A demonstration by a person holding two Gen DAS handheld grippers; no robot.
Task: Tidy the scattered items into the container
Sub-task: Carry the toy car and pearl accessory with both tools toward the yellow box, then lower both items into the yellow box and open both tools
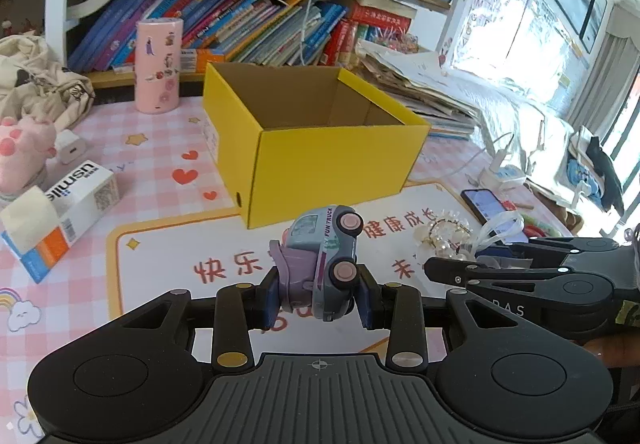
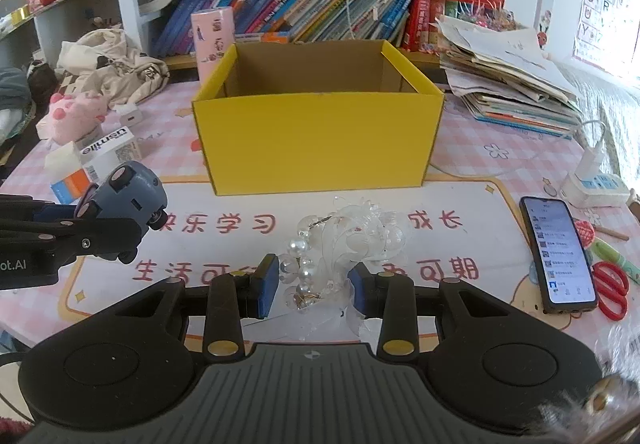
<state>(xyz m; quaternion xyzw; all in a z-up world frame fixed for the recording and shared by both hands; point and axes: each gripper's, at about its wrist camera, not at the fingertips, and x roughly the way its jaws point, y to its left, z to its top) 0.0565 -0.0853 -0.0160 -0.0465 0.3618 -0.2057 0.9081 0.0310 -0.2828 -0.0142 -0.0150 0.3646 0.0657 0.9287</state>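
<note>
Cluttered pink-check counter (image 2: 500, 159), bookshelf behind. Near: left gripper (image 1: 320, 298), fingers clamping a toy truck (image 1: 326, 260); right gripper (image 2: 314, 286), fingers clenched on a pearl hair ornament (image 2: 340, 244). Beyond both, straight ahead: open yellow box (image 2: 316, 139), empty as far as can be seen.

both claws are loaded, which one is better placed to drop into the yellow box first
Probably the right. The right claw, shut on the pearl hair accessory, faces the yellow box square on. The left claw, holding the toy truck, sees the box off-centre, corner first.
</note>
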